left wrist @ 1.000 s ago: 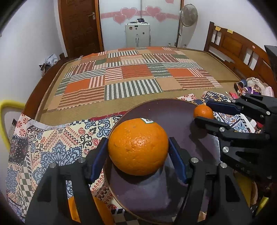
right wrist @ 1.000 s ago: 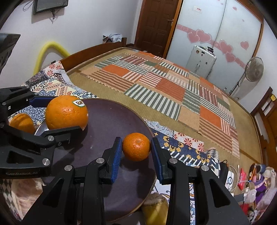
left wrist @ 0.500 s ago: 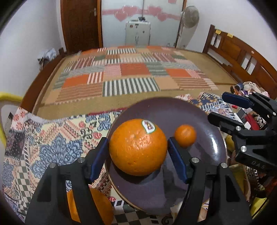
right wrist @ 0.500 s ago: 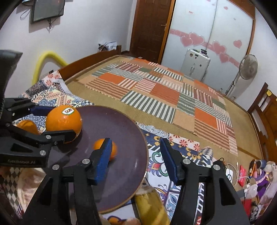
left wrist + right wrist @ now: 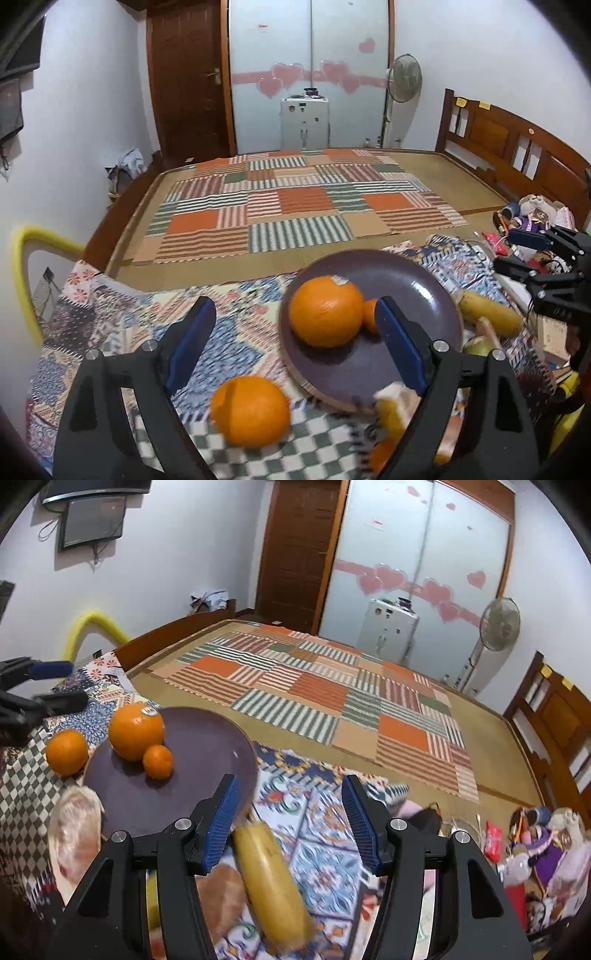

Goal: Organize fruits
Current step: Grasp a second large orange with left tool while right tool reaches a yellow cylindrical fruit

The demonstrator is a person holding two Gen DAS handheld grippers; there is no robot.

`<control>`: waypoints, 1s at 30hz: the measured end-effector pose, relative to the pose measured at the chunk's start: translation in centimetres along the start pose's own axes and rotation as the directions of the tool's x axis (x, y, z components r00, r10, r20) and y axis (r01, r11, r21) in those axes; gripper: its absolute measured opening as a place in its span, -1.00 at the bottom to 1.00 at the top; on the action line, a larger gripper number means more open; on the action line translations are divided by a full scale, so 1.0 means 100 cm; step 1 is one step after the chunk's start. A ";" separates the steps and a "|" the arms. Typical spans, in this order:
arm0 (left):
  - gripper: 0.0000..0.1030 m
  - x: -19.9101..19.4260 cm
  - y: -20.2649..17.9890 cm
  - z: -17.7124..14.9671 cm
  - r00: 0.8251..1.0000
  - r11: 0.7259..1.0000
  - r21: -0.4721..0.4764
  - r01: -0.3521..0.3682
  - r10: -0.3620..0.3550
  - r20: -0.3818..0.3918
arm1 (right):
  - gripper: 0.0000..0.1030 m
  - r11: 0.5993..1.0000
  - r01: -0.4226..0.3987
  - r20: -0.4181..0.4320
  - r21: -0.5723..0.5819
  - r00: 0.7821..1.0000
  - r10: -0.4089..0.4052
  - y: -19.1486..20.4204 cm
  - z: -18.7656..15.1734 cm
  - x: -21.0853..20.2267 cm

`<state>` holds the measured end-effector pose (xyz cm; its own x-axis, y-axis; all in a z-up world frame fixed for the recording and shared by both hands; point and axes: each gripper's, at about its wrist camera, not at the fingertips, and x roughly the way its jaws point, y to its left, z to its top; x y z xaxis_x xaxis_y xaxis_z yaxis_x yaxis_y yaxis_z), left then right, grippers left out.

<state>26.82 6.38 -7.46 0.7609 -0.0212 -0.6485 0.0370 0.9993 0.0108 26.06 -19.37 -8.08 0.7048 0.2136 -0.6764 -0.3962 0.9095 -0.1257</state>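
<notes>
Two oranges (image 5: pixel 142 738) sit on your plate (image 5: pixel 207 746); beside it wait another orange (image 5: pixel 250 410) and banana (image 5: pixel 271 882) (both tongs released, empty).

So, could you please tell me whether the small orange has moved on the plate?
Yes. The small orange rolled from the plate's right rim inward, now touching the large orange.

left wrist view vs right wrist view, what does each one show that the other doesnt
Only the left wrist view shows the open left tongs close up, over the checkered cloth.

Only the right wrist view shows the wall-mounted screen, and the open right tongs above a yellow fruit.

Both show the purple plate holding a large orange and a small orange, plus another orange off the plate.
</notes>
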 end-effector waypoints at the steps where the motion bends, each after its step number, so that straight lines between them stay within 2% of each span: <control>1: 0.72 -0.001 0.004 -0.004 1.000 1.000 -0.001 -0.008 0.008 -0.007 | 0.05 1.000 0.001 -0.003 0.005 1.000 -0.001 -0.001 -0.003 -0.001; 7: 0.72 0.002 0.025 -0.036 0.996 0.999 -0.010 -0.044 0.043 -0.072 | 0.05 0.999 0.028 -0.023 0.025 0.999 -0.027 -0.008 -0.032 -0.006; 13: 0.72 0.018 0.033 -0.066 0.988 0.998 0.004 -0.056 0.056 -0.146 | 0.05 0.999 0.011 -0.076 0.045 0.997 -0.007 -0.011 -0.055 -0.002; 20: 0.72 0.031 0.037 -0.075 0.985 0.999 -0.014 -0.043 0.040 -0.170 | 0.10 0.997 -0.045 -0.100 0.060 0.994 0.051 -0.010 -0.064 0.004; 24: 0.72 0.034 0.033 -0.073 0.987 0.998 0.000 -0.055 0.054 -0.149 | 0.09 0.998 -0.049 -0.119 0.046 0.991 0.054 -0.004 -0.067 0.012; 26: 0.55 0.035 0.029 -0.073 0.988 0.999 0.012 -0.048 0.049 -0.148 | 0.02 0.997 -0.059 -0.116 0.048 0.991 0.064 -0.004 -0.069 0.012; 27: 0.50 0.036 0.028 -0.073 0.987 0.999 0.016 -0.045 0.047 -0.151 | -0.13 0.996 -0.071 -0.119 0.050 0.990 0.076 -0.003 -0.069 0.012; 28: 0.39 0.037 0.027 -0.073 0.987 0.999 0.018 -0.037 0.039 -0.159 | -0.19 0.996 -0.078 -0.124 0.050 0.989 0.084 -0.003 -0.069 0.012; 30: 0.27 0.040 0.026 -0.073 0.985 0.999 0.022 -0.041 0.044 -0.165 | -0.23 0.997 -0.071 -0.118 0.043 0.990 0.075 -0.001 -0.071 0.010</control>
<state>25.20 9.18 -15.61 0.6443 0.0285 -0.7642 0.0197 0.9984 0.0538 22.62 -21.74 -13.92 0.5987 0.2378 -0.7649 -0.4193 0.9067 -0.0463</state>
